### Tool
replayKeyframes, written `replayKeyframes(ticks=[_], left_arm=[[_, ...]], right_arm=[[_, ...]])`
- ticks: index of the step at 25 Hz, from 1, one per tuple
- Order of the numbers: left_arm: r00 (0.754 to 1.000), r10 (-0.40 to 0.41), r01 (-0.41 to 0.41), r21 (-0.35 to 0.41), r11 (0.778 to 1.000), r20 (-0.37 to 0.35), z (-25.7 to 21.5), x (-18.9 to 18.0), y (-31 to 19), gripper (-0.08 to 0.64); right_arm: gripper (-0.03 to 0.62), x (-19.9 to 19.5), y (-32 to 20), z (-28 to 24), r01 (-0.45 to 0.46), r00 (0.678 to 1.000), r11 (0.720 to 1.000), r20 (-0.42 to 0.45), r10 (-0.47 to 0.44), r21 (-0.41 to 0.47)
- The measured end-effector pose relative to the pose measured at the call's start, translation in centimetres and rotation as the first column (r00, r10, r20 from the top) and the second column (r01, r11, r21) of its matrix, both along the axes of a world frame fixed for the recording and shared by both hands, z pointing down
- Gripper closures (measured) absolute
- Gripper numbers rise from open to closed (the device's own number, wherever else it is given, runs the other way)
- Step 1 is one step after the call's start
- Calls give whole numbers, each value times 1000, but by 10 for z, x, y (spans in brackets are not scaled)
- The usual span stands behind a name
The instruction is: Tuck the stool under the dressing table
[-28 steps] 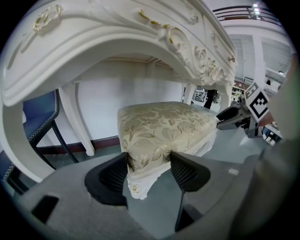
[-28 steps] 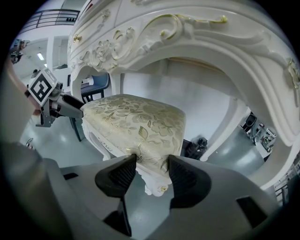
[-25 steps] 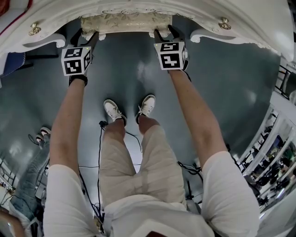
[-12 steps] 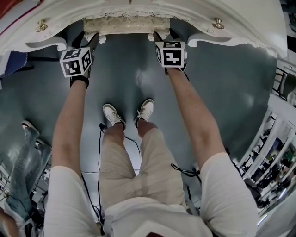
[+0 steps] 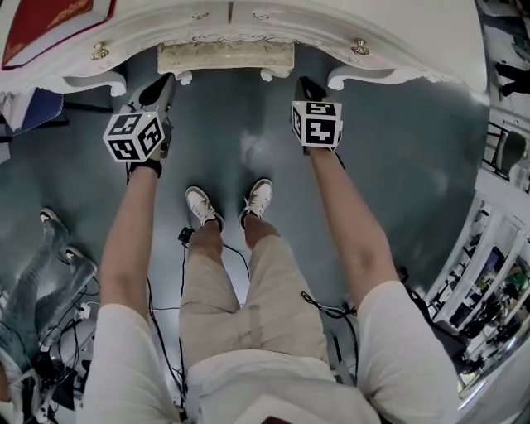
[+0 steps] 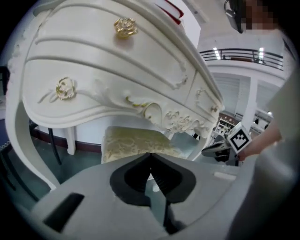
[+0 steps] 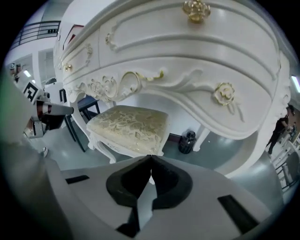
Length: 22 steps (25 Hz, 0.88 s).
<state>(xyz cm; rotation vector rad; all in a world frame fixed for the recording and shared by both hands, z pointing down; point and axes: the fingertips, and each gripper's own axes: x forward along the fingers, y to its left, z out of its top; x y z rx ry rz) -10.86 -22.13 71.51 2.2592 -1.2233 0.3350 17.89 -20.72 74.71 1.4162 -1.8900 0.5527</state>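
The stool (image 5: 225, 58) stands under the middle arch of the dressing table (image 5: 397, 33). From the head view only the near edge of its pale patterned seat and the tops of its two near legs show beyond the table's front. The right gripper view shows the seat and the white curved legs on the grey floor (image 5: 248, 141), with the carved apron just above the seat.

The left gripper (image 5: 164, 83) hangs over the floor on the near side of the stool's left corner, clear of it. Its jaws are pressed together with nothing between them. The right gripper (image 5: 305, 83) hangs on the near side of the stool's right corner, also apart from it, and its jaws likewise meet tip to tip and are empty. Both point towards the table and slope downward.

Gold knobs (image 5: 99, 51) sit on the drawer fronts to the left and right of the arch. A red book (image 5: 50, 21) lies on the table's top at far left. A small dark container (image 7: 186, 141) stands on the floor behind the stool, beside a table leg.

The person's white shoes (image 5: 203, 203) are on the floor near the middle, well apart from the stool. A black cable (image 5: 178, 273) runs along the floor beside them. Another person's legs (image 5: 50, 265) show at the left edge.
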Motion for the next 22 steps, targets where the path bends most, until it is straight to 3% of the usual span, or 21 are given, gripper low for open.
replayKeyframes(ticks=[5, 10, 15, 22], left_arm=[[996, 66, -65, 23, 998, -63, -49, 22, 29, 545], [993, 113, -114, 35, 993, 23, -94, 23, 53, 545], [997, 69, -71, 37, 997, 38, -146, 12, 81, 545], [995, 46, -54, 88, 995, 90, -216, 4, 105, 545]], right_arm=[[591, -27, 14, -45, 78, 994, 997, 75, -77, -12], [591, -47, 34, -98, 113, 990, 994, 88, -113, 0], [591, -52, 62, -163, 187, 980, 982, 62, -188, 32], [591, -40, 92, -240, 144, 985, 985, 79, -152, 94]])
